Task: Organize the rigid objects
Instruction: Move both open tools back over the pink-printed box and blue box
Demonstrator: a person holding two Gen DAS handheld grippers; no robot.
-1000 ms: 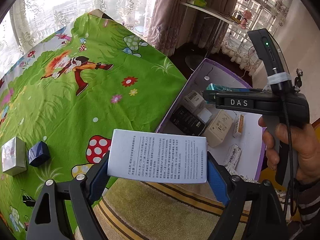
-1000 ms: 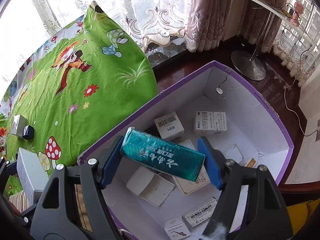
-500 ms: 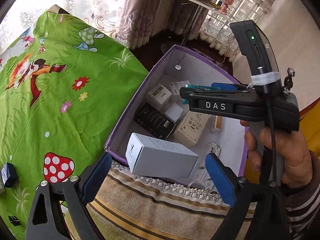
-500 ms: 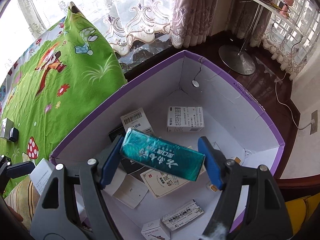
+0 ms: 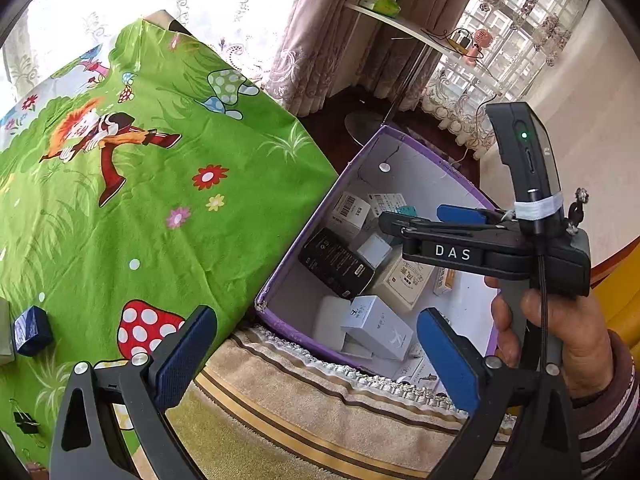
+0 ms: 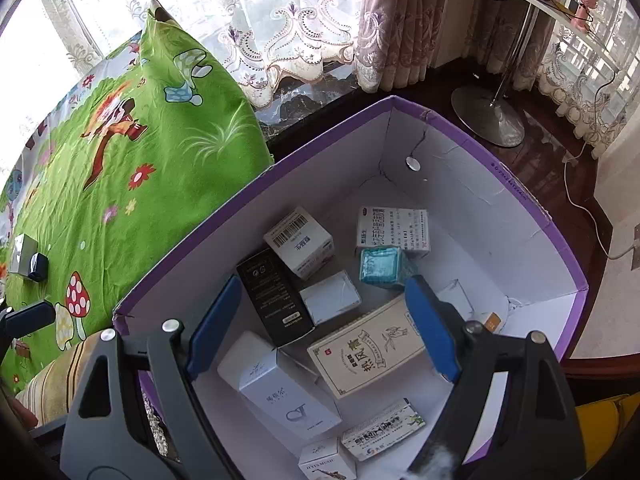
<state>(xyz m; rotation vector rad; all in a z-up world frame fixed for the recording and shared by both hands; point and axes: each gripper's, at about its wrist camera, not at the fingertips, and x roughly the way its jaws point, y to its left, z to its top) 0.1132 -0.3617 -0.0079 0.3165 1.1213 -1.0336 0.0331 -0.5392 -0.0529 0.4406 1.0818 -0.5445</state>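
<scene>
purple box point(image 6: 532, 208): one, holding about ten small cartons, teal pack point(image 6: 380, 266) among them
left hand-held gripper point(image 5: 316, 354): opening, jaws empty
right hand-held gripper point(image 6: 320, 330): opening, jaws empty

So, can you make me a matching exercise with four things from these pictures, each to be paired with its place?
Things:
1. teal box
2. dark blue box
3. black box
4. binder clip

Places:
A. on the green cloth, beside a silver box
B. in the purple bin, against the white box printed in blue
C. on the green cloth, at its near edge, apart from the boxes
D. in the purple bin, just below the barcode box

Pairs: 1-B, 2-A, 3-D, 4-C
</scene>
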